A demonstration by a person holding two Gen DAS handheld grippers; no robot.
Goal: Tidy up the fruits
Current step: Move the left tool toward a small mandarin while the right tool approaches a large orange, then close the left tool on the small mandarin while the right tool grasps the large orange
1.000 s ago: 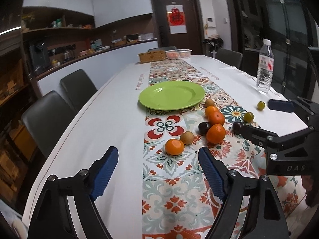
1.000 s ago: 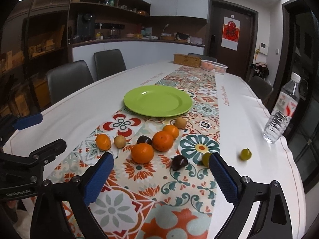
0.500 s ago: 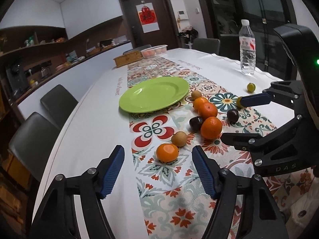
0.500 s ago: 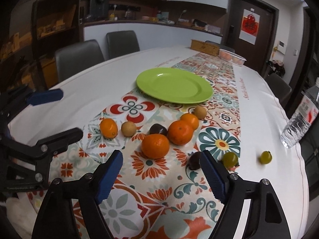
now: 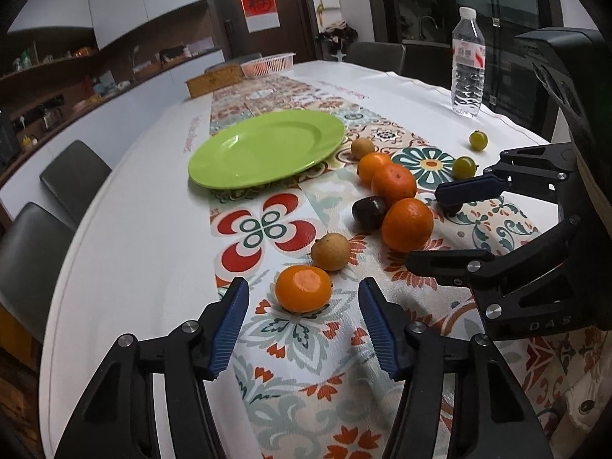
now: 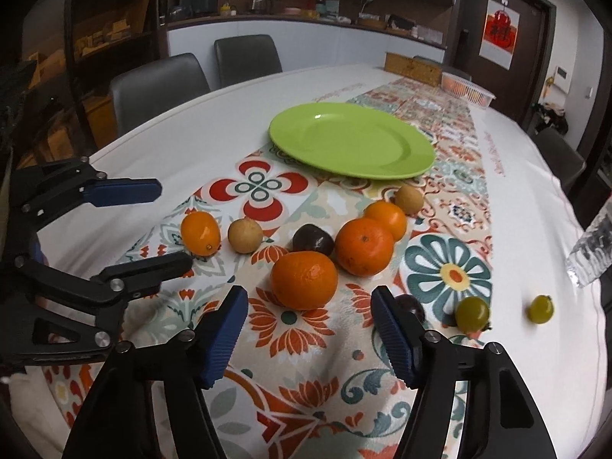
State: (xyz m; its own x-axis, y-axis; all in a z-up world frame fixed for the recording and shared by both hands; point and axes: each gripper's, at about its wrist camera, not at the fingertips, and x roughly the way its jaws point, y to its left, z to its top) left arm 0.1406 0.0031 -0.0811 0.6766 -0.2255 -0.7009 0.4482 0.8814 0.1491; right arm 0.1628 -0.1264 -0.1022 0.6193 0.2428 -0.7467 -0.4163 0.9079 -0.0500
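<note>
An empty green plate (image 5: 267, 147) (image 6: 352, 139) lies on the patterned table runner. Several fruits lie loose in front of it: oranges, brown longans, dark plums and two green ones. My left gripper (image 5: 304, 329) is open, its jaws just short of a small orange (image 5: 303, 288) (image 6: 201, 232), with a longan (image 5: 331, 251) just behind. My right gripper (image 6: 309, 334) is open, its jaws just short of a large orange (image 6: 304, 279) (image 5: 407, 223). Each gripper shows in the other's view. A dark plum (image 6: 411, 308) is partly hidden behind a right fingertip.
A water bottle (image 5: 467, 63) stands at the table's right edge. A wooden box (image 5: 212, 82) and a pink basket (image 5: 267, 65) sit at the far end. Dark chairs (image 6: 153, 88) line the left side. White tablecloth flanks the runner.
Both grippers have moved forward and down toward the fruit. The small orange now sits just ahead of the left jaws, the large orange just ahead of the right jaws.
</note>
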